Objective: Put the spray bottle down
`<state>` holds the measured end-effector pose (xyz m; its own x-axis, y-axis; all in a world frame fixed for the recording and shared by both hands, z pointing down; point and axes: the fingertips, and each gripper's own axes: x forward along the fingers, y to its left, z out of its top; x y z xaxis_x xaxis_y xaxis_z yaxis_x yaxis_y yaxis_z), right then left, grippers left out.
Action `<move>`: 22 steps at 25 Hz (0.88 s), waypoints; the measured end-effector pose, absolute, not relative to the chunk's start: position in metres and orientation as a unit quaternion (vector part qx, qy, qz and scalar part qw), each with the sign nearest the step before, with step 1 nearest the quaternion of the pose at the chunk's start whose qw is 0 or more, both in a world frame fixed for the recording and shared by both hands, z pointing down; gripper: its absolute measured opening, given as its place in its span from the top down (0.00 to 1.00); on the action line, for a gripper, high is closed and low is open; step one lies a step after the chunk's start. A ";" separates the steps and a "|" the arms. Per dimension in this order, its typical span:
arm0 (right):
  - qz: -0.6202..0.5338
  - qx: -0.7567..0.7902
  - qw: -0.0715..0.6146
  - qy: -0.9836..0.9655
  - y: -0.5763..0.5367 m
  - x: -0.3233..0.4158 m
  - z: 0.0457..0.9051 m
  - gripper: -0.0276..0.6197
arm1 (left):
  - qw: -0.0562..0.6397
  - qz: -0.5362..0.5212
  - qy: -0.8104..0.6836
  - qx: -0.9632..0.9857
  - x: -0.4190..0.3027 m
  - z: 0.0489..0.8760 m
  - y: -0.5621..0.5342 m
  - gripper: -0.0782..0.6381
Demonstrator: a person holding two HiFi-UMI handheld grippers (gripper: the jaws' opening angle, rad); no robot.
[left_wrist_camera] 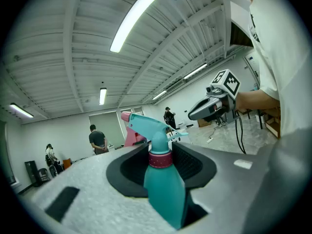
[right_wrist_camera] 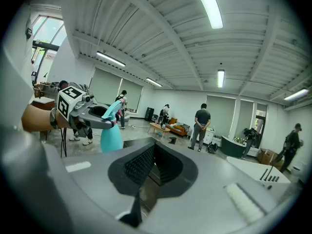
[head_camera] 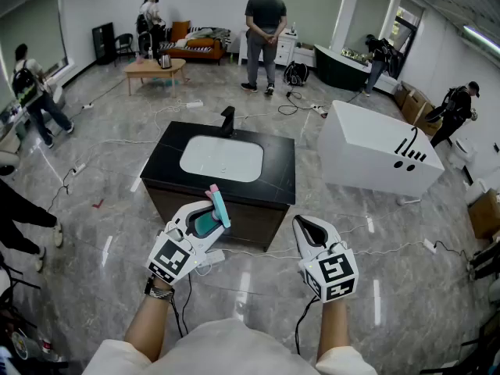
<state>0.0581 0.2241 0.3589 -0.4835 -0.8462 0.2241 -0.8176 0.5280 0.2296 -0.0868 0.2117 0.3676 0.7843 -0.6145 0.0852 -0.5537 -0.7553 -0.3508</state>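
Note:
A teal spray bottle (head_camera: 206, 224) with a pink collar and a pink-tipped trigger head stands upright between the jaws of my left gripper (head_camera: 211, 212), which is shut on its body. In the left gripper view the spray bottle (left_wrist_camera: 162, 184) fills the gap of the left gripper (left_wrist_camera: 161, 161). My right gripper (head_camera: 312, 226) hovers beside it on the right, shut with nothing in it. The right gripper view looks past the right gripper (right_wrist_camera: 152, 172) at the bottle (right_wrist_camera: 111, 134) in the left gripper (right_wrist_camera: 92, 115). Both hang in front of the black vanity counter (head_camera: 168, 174).
The counter holds a white sink basin (head_camera: 222, 158) and a black faucet (head_camera: 227, 119). A white bathtub (head_camera: 375, 153) stands to the right. Cables (head_camera: 258, 252) lie on the grey marble floor. Several people stand around the room, one (head_camera: 265, 33) beyond the counter.

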 end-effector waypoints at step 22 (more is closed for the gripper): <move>-0.025 0.479 0.122 -0.869 0.236 0.091 0.363 0.95 | 0.135 -0.104 0.348 -0.922 -0.067 0.379 0.235 0.67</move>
<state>0.0909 0.2363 0.3634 -0.5112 -0.8386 0.1880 -0.8263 0.5398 0.1609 -0.0672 0.2351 0.3790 0.7358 -0.6703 0.0967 -0.6142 -0.7206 -0.3217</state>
